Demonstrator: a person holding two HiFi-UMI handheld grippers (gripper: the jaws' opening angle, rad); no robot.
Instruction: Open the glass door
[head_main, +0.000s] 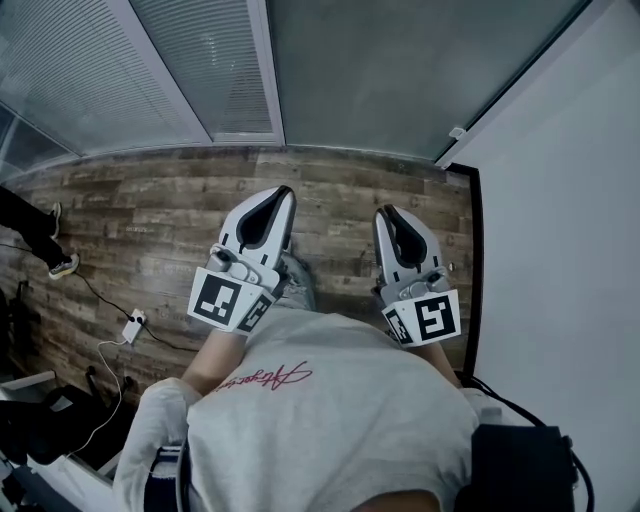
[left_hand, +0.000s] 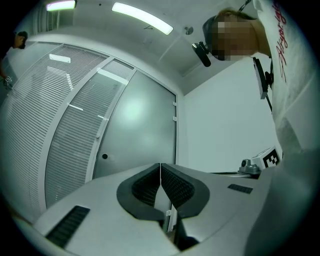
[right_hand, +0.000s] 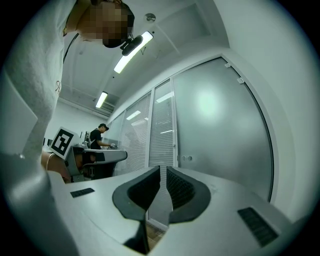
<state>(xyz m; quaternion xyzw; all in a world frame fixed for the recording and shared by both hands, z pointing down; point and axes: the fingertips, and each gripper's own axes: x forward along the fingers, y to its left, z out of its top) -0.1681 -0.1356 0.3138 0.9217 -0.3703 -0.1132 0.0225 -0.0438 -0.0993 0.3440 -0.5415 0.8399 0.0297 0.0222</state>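
The frosted glass door (head_main: 400, 70) stands closed ahead of me, in a white frame beside the white wall. In the left gripper view the door (left_hand: 142, 125) shows a small round lock (left_hand: 104, 156) near its left edge and hinges on its right edge. My left gripper (head_main: 284, 194) is held in the air short of the door, jaws shut on nothing (left_hand: 160, 165). My right gripper (head_main: 385, 214) is held beside it, also short of the door (right_hand: 220, 125), its jaws closed to a thin slit with nothing in them (right_hand: 163, 169). Neither gripper touches the door.
A glass partition with blinds (head_main: 120, 70) runs left of the door. The white wall (head_main: 560, 200) closes the right side. Cables and a white adapter (head_main: 133, 325) lie on the wooden floor at left, near another person's foot (head_main: 62, 266). That person stands at a desk (right_hand: 98, 137).
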